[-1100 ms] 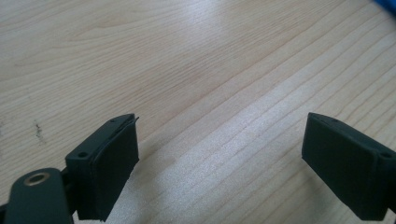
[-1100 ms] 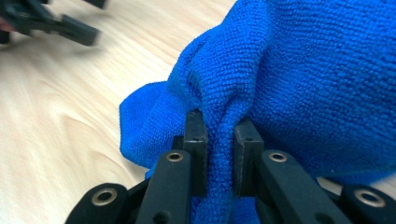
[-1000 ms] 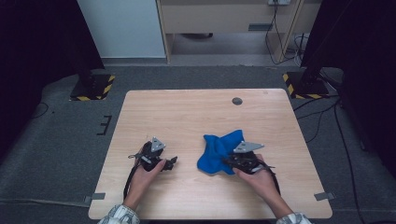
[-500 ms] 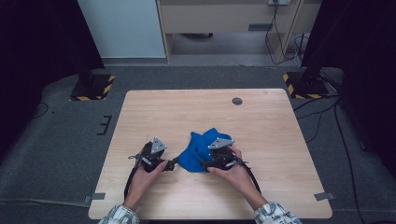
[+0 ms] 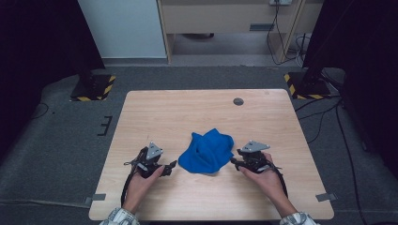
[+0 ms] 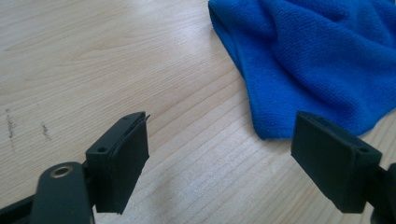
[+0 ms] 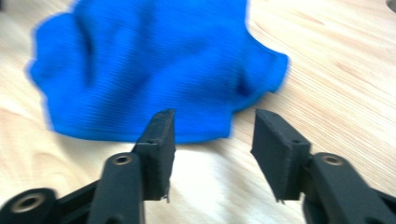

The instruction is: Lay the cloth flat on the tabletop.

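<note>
A person is sitting at the wooden table (image 5: 155,112) with a gripper in each hand, and a blue cloth (image 5: 206,151) is lying bunched up between the two tools.

Here is what could go wrong, I think. The cloth is soft and lumpy. If the right gripper (image 7: 212,135) is closing on bare wood just short of the edge, it is going to pinch nothing at all. If it is going in too deep, it could be grabbing two layers at once, and then the cloth is not going to open out flat. A quick pull from one side could also be dragging the whole heap across the table.

The left gripper (image 6: 219,144) is holding its jaws wide apart with nothing between them. The near corner of the cloth is lying just ahead of its jaws, a little toward one side, not touching them.

The right gripper's jaws are standing partly apart and have just been closing, yet only bare table is showing between them. The cloth's edge is lying just in front of those tips, near but apart.
</note>
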Motion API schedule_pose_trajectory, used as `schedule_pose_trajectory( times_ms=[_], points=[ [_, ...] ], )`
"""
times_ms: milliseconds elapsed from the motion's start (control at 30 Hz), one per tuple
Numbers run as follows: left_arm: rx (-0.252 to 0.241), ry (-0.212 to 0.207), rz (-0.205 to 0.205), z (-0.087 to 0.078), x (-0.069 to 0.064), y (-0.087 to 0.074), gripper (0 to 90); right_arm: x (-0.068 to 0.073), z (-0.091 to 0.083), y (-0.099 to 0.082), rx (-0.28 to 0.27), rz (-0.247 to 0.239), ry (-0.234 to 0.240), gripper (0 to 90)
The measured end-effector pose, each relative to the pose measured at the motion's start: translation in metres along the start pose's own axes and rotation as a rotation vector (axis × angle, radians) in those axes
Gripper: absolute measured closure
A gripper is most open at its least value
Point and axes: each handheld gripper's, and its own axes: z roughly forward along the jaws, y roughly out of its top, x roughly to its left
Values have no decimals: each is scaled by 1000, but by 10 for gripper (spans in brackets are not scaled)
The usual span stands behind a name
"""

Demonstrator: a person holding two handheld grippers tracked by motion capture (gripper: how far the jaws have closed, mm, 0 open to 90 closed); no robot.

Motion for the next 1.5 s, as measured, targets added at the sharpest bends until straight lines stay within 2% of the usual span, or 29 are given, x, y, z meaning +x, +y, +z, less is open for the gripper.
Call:
schedule_pose_trajectory(
  times_ms=[167,200,233,267,400,433,500,533,600,633,700,900,1067,1100,1133,1167,1267,1300,1367,1500],
  points=[
    [-3,-9,3,5,0,2,177,-3,11,2,9,13,14,546],
    [-3,-15,7,6,-1,2,177,-1,14,4,12,2,20,532],
    [0,-22,15,8,-3,3,167,3,21,7,23,1,20,479],
    [0,-22,15,8,-3,3,166,3,21,7,23,1,20,479],
    [10,-26,37,11,-8,4,162,3,33,11,34,46,28,393],
    [9,-28,40,12,-8,5,162,-1,38,10,39,64,63,417],
    [7,-29,39,11,-8,5,162,-1,40,10,56,58,55,436],
    [5,-31,39,11,-8,5,166,-1,40,8,62,46,44,529],
    [5,-27,36,12,-7,5,174,-1,37,8,72,51,45,638],
    [5,-27,36,12,-7,5,181,-1,37,8,72,51,45,638],
    [13,-25,39,13,-7,5,193,0,33,4,68,47,60,787],
    [12,-18,37,12,-7,5,218,2,28,0,72,21,79,885],
    [15,-13,42,12,-5,6,256,0,19,0,51,38,72,889],
    [4,-16,41,11,-4,7,263,-1,9,0,33,51,73,889],
    [4,-16,41,11,-4,7,271,-1,9,0,33,51,73,889],
    [6,-20,41,11,-4,6,279,-4,-1,-2,23,52,69,889],
    [14,-29,38,11,-3,6,305,-5,-11,-7,21,54,70,889],
    [13,-36,31,10,-3,6,322,-6,-19,-13,25,55,63,888],
    [20,-61,29,13,-4,6,326,-6,-23,-18,34,51,61,883],
    [45,-69,49,19,-7,5,324,-8,-21,-21,50,48,64,842]
  ],
)
